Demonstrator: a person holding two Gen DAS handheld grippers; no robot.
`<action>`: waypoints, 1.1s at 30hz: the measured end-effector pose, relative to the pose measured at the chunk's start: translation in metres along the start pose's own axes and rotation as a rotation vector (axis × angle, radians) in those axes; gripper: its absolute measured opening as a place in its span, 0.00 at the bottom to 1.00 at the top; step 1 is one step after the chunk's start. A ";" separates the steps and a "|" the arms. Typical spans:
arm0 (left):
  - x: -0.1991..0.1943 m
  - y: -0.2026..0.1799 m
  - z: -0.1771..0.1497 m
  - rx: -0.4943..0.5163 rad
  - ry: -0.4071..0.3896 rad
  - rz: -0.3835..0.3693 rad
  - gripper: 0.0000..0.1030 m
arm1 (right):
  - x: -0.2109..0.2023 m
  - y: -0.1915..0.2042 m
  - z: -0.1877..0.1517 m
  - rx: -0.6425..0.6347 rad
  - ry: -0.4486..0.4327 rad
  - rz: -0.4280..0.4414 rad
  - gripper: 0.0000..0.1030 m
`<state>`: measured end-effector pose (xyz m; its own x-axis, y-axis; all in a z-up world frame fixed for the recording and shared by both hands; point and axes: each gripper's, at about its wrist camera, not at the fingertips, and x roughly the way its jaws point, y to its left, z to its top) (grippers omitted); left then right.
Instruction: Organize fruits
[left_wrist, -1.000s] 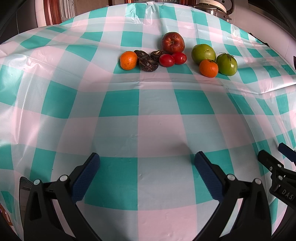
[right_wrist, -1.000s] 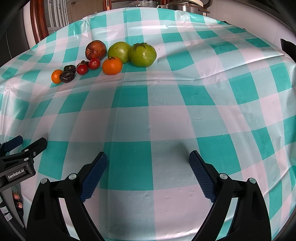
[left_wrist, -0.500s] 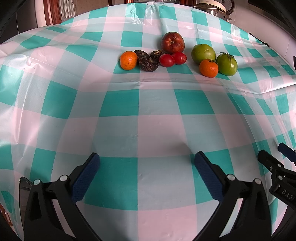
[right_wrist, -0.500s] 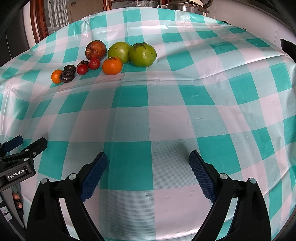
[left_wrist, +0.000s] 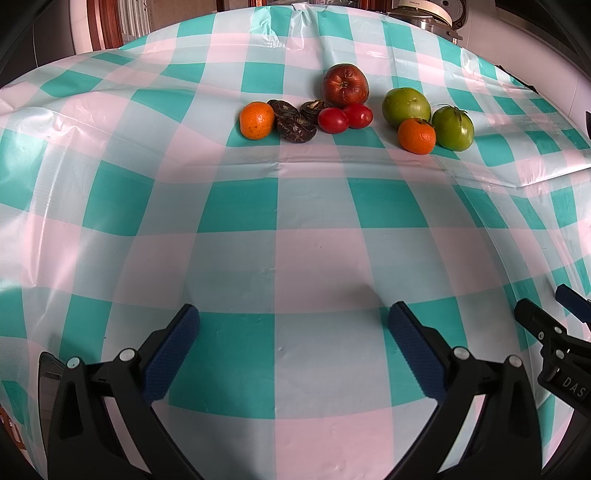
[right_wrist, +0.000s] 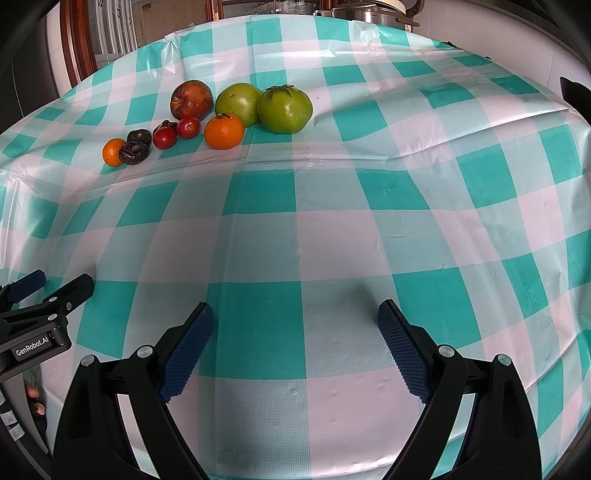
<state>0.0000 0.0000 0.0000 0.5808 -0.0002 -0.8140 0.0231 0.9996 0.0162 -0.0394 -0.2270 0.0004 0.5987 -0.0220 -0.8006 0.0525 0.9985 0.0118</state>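
We hold the left gripper (left_wrist: 291, 321) low over the near edge of the desk (left_wrist: 295, 240), its blue-padded fingers (left_wrist: 170, 347) spread wide with nothing between them. Our right gripper (right_wrist: 295, 319) sits the same way, released, pads (right_wrist: 402, 347) far apart over the teal and pink checked cloth. Each gripper peeks into the other's camera at the frame edge, so the two are side by side.

All the fruit is up at the far side, well apart from both grippers, strung in a loose row. At the left end sits a small orange (left_wrist: 256, 120), touching a dark wrinkled fruit (left_wrist: 296, 127); two more dark ones (left_wrist: 282, 108) lie just behind it. Next come two red tomatoes (left_wrist: 333, 120), pressed against each other, and right behind them a big dark-red apple (left_wrist: 346, 89). A small gap, then the second cluster: a green tomato (left_wrist: 405, 107), a second orange (left_wrist: 416, 136) in front of it, and another green tomato (left_wrist: 453, 127) with its stem cap showing, just beside that orange.

From the right wrist view the stemmed green tomato (right_wrist: 284, 109) touches its green neighbour (right_wrist: 237, 103). A metal cooker (right_wrist: 369, 13) stands beyond the far edge of the desk.
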 end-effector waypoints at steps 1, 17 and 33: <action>0.000 0.000 0.000 0.000 0.000 0.000 0.99 | 0.000 0.000 0.000 0.000 0.000 0.000 0.85; 0.000 0.000 0.000 0.000 0.000 0.000 0.99 | 0.000 0.000 0.000 0.000 0.000 0.000 0.85; -0.003 0.001 -0.003 0.027 0.019 -0.021 0.99 | 0.023 0.017 0.031 0.021 0.025 0.061 0.85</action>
<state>-0.0042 0.0009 0.0007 0.5647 -0.0207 -0.8251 0.0572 0.9983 0.0141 -0.0001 -0.2122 0.0010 0.5815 0.0402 -0.8126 0.0332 0.9968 0.0731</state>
